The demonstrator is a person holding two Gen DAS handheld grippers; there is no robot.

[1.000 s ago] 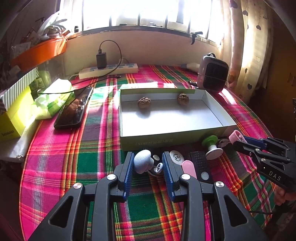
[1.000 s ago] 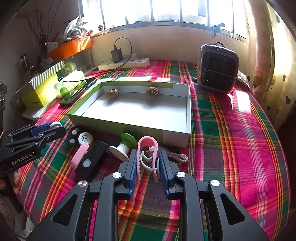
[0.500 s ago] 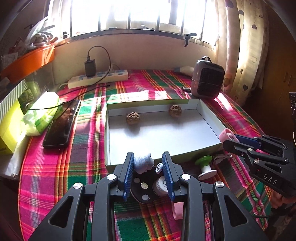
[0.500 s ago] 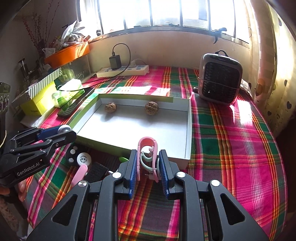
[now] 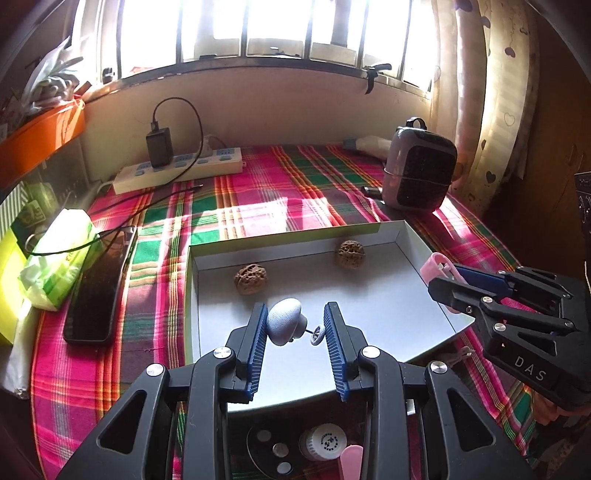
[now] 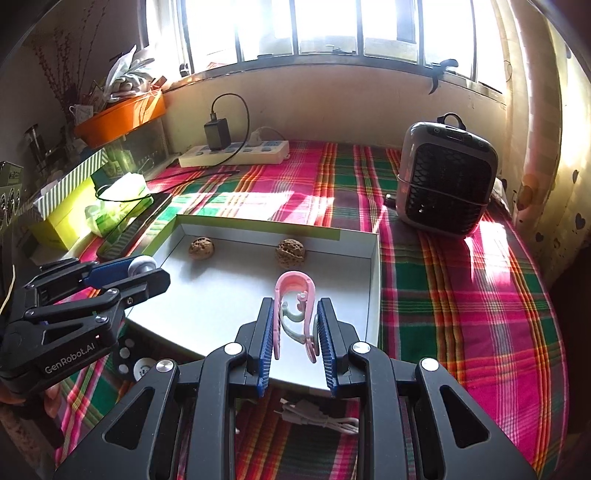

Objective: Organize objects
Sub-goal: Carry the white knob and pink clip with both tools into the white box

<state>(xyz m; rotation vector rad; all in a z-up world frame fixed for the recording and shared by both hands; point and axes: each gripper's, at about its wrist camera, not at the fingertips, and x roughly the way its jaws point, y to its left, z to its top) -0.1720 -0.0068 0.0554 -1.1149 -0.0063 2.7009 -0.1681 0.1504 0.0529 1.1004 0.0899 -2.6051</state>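
Left hand-held gripper (image 5: 295,328): partly closed, clamped on a small grey-blue toy (image 5: 283,320), held above the near part of the open box (image 5: 413,245). Right hand-held gripper (image 6: 295,332): nearly closed, pinching a pink clip (image 6: 295,291) over the same box. Beneath, on the plaid tabletop (image 6: 461,295), lie small loose items and a white cable (image 6: 321,415). Two walnuts (image 5: 250,278) rest by the box's far wall; a heater (image 6: 447,184) stands beyond

Harsh daylight blows out the window (image 5: 258,33), throwing sun patches across the plaid cloth (image 6: 461,295); fisheye edges curve and darken.
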